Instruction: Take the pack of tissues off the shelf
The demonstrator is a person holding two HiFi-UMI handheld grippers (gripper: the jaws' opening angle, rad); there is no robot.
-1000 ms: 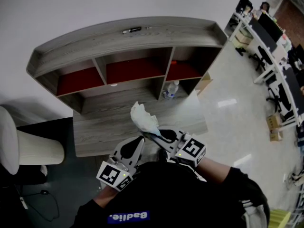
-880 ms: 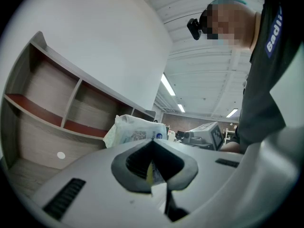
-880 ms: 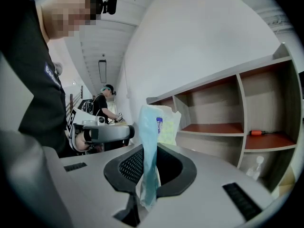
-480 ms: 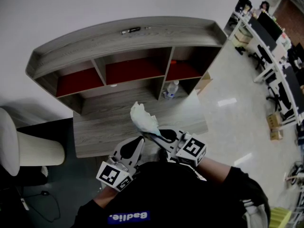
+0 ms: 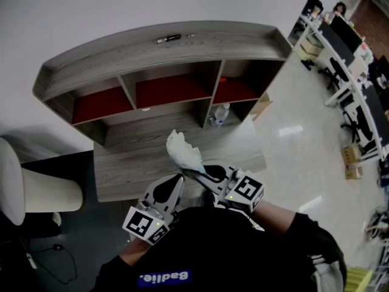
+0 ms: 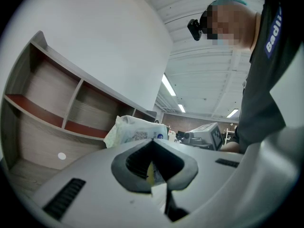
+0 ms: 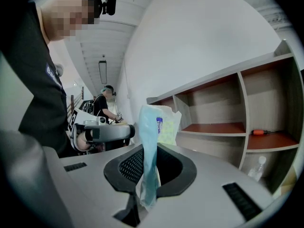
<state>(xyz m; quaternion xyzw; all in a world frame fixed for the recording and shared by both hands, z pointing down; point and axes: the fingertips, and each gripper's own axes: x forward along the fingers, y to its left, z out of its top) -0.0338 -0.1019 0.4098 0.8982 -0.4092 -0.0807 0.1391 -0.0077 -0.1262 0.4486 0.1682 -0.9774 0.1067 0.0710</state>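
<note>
Looming beyond held tissue pack (image 5: 182,149): shelf (image 5: 164,44), bottle (image 5: 220,114).

The shelf (image 5: 158,47) is grey wood-grain board with a matt finish; its inner ledges are a smooth, dull red-brown. The pack of tissues (image 5: 182,151) is wrapped in thin, crinkled plastic film, white and pale blue, faintly shiny. The left gripper (image 6: 154,167) and right gripper (image 7: 147,175) are smooth, matt, light-grey plastic with dark, mesh-textured pads (image 7: 130,167). The floor (image 5: 292,145) is pale and glossy. A small bottle (image 5: 220,114) is clear plastic.
</note>
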